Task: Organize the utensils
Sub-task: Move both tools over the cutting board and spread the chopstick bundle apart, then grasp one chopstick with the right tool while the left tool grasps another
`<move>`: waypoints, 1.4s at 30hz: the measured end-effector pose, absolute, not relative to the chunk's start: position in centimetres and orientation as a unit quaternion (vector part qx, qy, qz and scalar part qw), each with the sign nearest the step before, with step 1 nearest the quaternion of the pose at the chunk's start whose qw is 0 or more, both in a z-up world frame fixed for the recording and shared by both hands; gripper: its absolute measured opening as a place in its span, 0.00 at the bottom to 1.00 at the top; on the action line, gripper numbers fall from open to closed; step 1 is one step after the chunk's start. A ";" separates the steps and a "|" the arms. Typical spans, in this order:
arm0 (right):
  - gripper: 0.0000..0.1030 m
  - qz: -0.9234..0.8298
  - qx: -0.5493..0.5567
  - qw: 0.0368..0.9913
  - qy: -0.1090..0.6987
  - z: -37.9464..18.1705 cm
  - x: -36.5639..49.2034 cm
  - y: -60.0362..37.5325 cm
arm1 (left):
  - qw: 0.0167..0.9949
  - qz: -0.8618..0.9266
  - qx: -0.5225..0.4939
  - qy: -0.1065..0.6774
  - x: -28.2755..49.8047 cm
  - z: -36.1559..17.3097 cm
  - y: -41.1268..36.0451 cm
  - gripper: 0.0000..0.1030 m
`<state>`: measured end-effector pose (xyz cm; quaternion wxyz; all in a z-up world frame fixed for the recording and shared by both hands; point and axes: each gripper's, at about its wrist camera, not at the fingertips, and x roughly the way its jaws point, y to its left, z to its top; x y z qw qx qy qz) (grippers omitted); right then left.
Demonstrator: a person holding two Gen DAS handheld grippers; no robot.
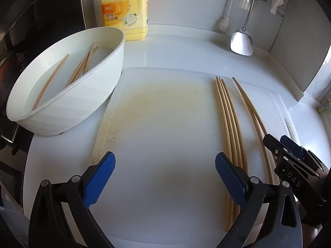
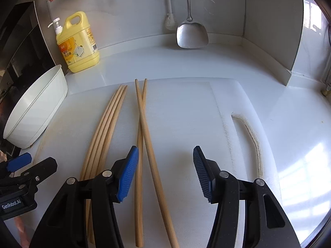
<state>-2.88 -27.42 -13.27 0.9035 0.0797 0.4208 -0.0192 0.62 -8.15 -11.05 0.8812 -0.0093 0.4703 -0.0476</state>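
A white cutting board lies on the counter. On it lies a tight bundle of wooden chopsticks, and to its right a crossed pair of chopsticks. A white basin at the left holds water and several more chopsticks. My left gripper is open and empty above the board's near middle. My right gripper is open and empty, straddling the crossed pair's near ends; it also shows in the left wrist view.
A yellow dish soap bottle stands at the back left. A steel spatula and a white brush hang against the back wall. A dark stove borders the left.
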 end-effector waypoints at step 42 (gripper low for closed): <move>0.50 -0.020 0.086 0.909 0.408 -13.5 -3.0 -32.1 | 0.886 -0.043 0.014 0.462 1.9 -12.8 -12.2 0.94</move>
